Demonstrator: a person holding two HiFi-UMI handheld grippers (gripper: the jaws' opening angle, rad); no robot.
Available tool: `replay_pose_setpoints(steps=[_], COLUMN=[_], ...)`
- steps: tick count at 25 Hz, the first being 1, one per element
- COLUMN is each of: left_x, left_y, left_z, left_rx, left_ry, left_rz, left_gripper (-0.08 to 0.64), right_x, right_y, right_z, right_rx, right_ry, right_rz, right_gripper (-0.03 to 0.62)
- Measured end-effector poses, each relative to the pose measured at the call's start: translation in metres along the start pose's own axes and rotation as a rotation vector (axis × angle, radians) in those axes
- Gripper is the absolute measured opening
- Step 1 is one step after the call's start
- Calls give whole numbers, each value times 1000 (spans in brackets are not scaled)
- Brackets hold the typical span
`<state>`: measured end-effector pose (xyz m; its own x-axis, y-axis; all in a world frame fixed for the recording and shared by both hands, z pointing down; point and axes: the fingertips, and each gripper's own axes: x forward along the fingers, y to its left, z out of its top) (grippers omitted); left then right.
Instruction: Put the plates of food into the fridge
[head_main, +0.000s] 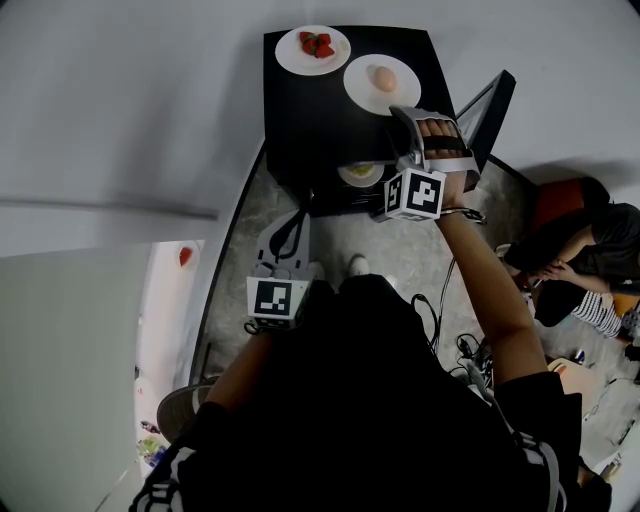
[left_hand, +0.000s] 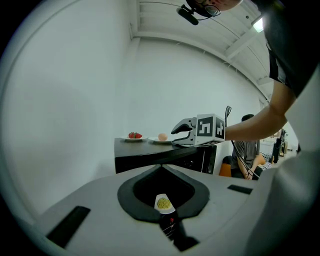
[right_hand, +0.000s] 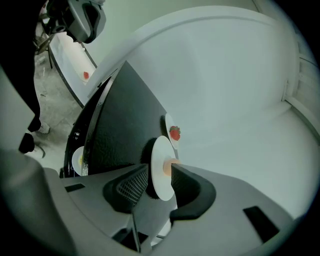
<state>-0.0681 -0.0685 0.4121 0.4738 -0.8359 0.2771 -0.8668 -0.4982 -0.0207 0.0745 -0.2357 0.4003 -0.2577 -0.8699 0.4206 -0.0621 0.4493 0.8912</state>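
Note:
Two white plates sit on top of the black fridge (head_main: 310, 110): one with strawberries (head_main: 312, 47) (left_hand: 134, 136) (right_hand: 174, 132), one with an egg (head_main: 381, 82) (left_hand: 162, 137) (right_hand: 162, 167). My right gripper (head_main: 405, 112) (left_hand: 175, 136) (right_hand: 160, 185) is open, its jaws either side of the egg plate's near rim, and the plate still rests on the fridge. A third plate of yellow-green food (head_main: 360, 174) (right_hand: 77, 160) (left_hand: 163, 203) lies inside the fridge. My left gripper (head_main: 298, 215) (left_hand: 161, 167) hangs shut and empty, short of the fridge front.
The fridge door (head_main: 492, 100) stands open to the right. A person sits on the floor at the right (head_main: 580, 250), and cables (head_main: 465, 350) lie near my feet. A white panel with a red spot (head_main: 185, 255) is at the left, a white wall behind.

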Motion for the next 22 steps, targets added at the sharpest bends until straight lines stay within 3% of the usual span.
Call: replay_pose_setpoints(steps=[2, 12, 16, 22], left_x=[1, 3, 3, 4], left_y=[-1, -2, 1, 0], left_z=[5, 8, 1, 3], left_rx=[-48, -86, -39, -69], left_ry=[-19, -15, -7, -16], left_rz=[0, -13, 5, -3], left_gripper=[20, 20, 20, 20], right_x=[3, 13, 19, 23], right_y=[-1, -3, 2, 3], right_z=[-1, -5, -10, -13], right_rx=[-10, -88, -117, -102], right_ry=[8, 61, 96, 112], right_rz=[-5, 3, 10, 18], right_gripper=[140, 138, 50, 32])
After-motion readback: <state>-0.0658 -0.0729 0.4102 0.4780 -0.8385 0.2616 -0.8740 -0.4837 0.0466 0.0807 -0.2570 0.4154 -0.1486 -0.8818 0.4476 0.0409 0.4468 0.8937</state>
